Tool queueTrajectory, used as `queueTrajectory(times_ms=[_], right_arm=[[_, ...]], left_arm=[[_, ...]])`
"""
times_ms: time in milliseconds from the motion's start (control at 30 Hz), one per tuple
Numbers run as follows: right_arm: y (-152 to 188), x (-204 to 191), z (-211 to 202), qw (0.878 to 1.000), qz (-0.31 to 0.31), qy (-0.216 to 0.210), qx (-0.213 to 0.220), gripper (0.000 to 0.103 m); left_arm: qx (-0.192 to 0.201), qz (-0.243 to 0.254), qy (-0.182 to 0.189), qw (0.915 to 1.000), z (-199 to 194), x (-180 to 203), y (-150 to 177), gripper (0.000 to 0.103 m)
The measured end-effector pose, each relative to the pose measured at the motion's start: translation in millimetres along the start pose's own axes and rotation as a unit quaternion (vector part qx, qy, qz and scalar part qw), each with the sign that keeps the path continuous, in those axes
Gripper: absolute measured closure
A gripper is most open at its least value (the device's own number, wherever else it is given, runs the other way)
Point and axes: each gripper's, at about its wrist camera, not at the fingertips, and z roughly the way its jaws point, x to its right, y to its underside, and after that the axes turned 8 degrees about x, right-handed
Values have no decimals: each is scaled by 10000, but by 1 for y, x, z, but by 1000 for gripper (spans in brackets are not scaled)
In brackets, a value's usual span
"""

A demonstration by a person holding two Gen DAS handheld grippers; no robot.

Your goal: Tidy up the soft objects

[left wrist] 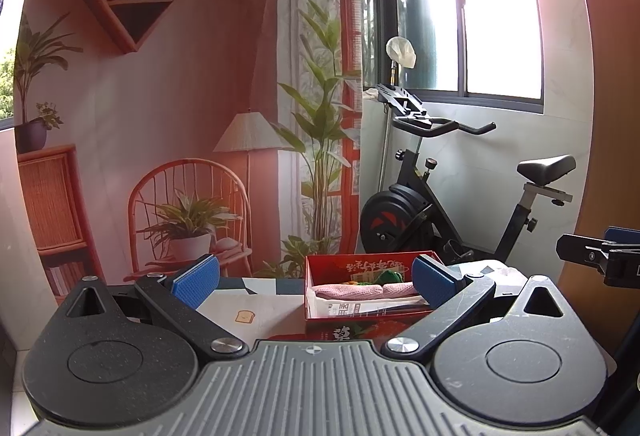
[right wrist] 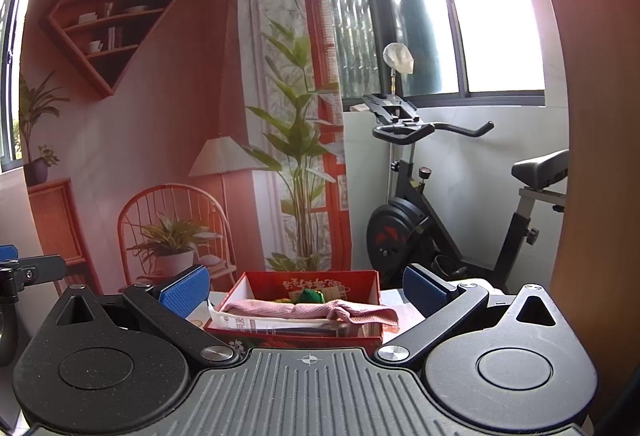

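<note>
My left gripper (left wrist: 316, 282) stands wide, blue pads apart, nothing between them. My right gripper (right wrist: 307, 290) is spread just as wide and empty. At twelve o'clock from the right one sits the red cardboard box with printed characters (right wrist: 370, 282) on the patterned tablecloth (left wrist: 256, 306); a pink knitted cloth (right wrist: 316, 310) lies across it, one end draped over the box's three o'clock rim. A green soft toy (right wrist: 310, 296) sits behind it.

Each tool (left wrist: 315, 284) — black arms, blue textured pads (left wrist: 196, 280), silver pivot screws, ribbed grey base.
</note>
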Motion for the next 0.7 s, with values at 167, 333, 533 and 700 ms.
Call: queueTrajectory(times_ms=[167,333,533,700], right_arm=[[1,1,0,10000,-14,2,-4,0],[1,1,0,10000,-19,11,-9,0],[1,3,1,10000,-24,18,-13,0],[1,6,1,10000,-33,18,-12,0]], left_arm=[[-1,32,-40,10000,0,-1,0,0],[0,45,-58,10000,0,-1,-1,0],[-9,64,-62,10000,1,-1,-1,0],[-20,53,-79,10000,1,-1,-1,0]])
